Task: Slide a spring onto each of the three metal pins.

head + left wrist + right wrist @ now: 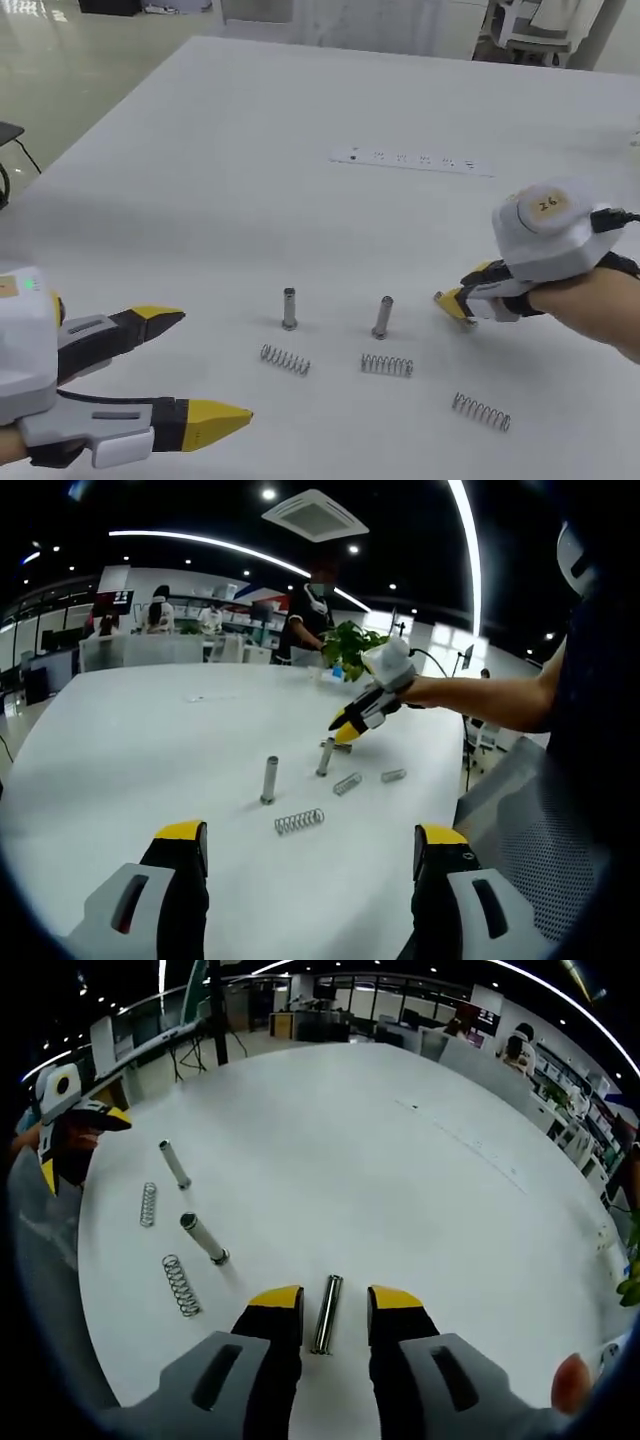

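Observation:
Two metal pins (289,308) (383,317) stand upright on the white table (250,150). A third pin (326,1312) lies flat between the jaws of my right gripper (334,1305), which is open around it with a small gap on each side. In the head view that gripper (455,303) rests low on the table at the right. Three springs (285,360) (386,366) (481,411) lie loose in front of the pins. My left gripper (195,368) hovers at the near left, wide open and holding nothing, with the nearest spring (299,821) just ahead of it.
A white power strip (410,160) lies flat further back on the table. People and a potted plant (350,645) are beyond the far edge. A mesh chair (540,810) stands at the right of the left gripper view.

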Demonstrator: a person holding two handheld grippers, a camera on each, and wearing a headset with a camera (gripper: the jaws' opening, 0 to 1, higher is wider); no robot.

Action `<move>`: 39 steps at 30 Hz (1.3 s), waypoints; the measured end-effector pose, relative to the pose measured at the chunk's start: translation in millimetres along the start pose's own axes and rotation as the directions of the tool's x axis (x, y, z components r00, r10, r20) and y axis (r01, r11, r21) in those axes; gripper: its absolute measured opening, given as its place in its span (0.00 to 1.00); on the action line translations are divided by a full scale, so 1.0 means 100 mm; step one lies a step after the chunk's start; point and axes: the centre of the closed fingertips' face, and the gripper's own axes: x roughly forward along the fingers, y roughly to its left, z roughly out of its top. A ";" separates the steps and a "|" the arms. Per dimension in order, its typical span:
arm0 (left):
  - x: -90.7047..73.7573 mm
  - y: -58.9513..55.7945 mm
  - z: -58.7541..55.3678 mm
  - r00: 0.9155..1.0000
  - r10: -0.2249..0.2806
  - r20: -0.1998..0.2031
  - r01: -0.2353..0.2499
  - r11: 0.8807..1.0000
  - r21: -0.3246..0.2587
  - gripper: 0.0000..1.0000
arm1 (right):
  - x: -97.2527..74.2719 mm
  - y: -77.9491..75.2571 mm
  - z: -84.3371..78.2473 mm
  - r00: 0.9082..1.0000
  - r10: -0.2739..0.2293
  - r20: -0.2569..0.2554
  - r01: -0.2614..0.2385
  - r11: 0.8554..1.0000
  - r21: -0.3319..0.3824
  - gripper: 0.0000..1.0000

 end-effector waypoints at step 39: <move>0.01 0.03 -0.04 1.000 0.002 -0.010 -0.003 1.000 -0.012 0.81 | 0.19 0.01 -0.07 0.993 0.027 -0.115 -0.021 0.998 0.056 0.07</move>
